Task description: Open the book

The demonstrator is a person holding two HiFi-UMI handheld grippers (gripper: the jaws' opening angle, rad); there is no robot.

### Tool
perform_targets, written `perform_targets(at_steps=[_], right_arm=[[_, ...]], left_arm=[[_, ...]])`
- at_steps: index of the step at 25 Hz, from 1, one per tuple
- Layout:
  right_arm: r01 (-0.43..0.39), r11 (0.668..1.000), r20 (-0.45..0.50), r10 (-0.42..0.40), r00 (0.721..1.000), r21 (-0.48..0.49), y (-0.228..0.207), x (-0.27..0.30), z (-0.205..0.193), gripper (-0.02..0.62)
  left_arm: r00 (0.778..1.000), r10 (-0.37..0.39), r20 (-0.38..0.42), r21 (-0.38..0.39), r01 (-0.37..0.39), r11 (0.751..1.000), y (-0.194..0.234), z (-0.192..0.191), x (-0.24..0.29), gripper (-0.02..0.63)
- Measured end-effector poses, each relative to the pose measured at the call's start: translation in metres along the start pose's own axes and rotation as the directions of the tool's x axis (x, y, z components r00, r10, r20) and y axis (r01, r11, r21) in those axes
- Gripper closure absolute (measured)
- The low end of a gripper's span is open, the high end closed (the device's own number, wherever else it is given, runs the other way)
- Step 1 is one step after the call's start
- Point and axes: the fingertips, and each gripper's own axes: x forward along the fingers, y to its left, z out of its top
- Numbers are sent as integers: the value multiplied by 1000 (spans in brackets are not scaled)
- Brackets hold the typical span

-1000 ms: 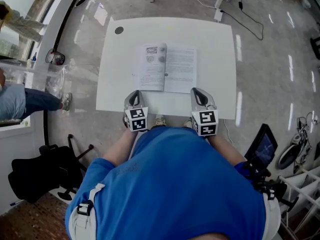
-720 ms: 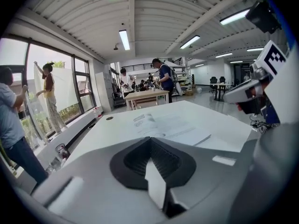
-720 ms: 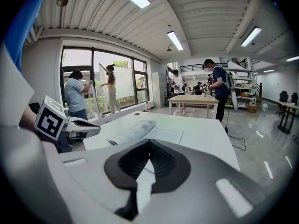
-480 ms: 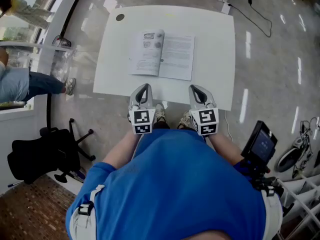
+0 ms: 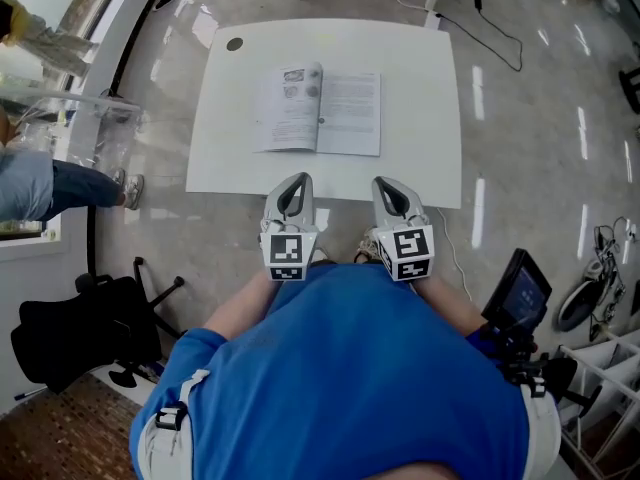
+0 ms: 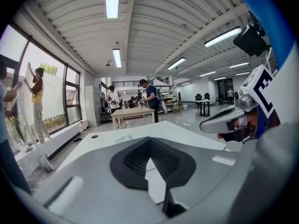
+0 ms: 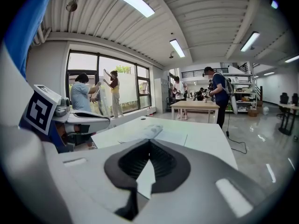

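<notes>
The book (image 5: 315,110) lies open and flat on the white table (image 5: 420,148), with pictures on its left page and text on its right. My left gripper (image 5: 293,193) and right gripper (image 5: 392,196) hover side by side just off the table's near edge, close to the person's body and well short of the book. Neither touches the book. In the left gripper view the left gripper (image 6: 150,138) is shut and empty. The right gripper (image 7: 149,141) also looks shut with nothing between its pads, and the open book (image 7: 149,132) shows beyond its tips.
A round hole (image 5: 234,44) marks the table's far left corner. A black office chair (image 5: 70,338) stands at the lower left, a person (image 5: 30,183) at the left edge, and a dark screen on a stand (image 5: 520,293) at the right. Cables (image 5: 490,28) trail on the glossy floor.
Both grippers have drawn back from over the table's near edge toward the body and risen a little. The book has stayed open where it lay.
</notes>
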Motion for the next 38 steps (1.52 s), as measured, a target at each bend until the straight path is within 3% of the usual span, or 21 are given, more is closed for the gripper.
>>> perform_targets(at_steps=[6,16,28,34,38], right_arm=[[73,997,33,-74,997,7,48,-22,7,592],[142,989,40,-143,989,27,79,-40,6,592],[138,990,71,-138,988,-6,87,-42,20,592],[138,990,82,-137,987,-6,73,-30,18,592],[137,990,98,-134,986,-20,84,-56,24,592]], left_arm=[[996,-76,47,-5,77,997,9,-3,-42,598],[983,-174,58,-3,174,985,6,-11,-62,598],[980,-174,97,-11,176,984,6,-2,-72,598],[980,-178,93,-11,180,984,4,-5,-49,598],[977,-181,109,4,182,983,-9,5,-73,600]])
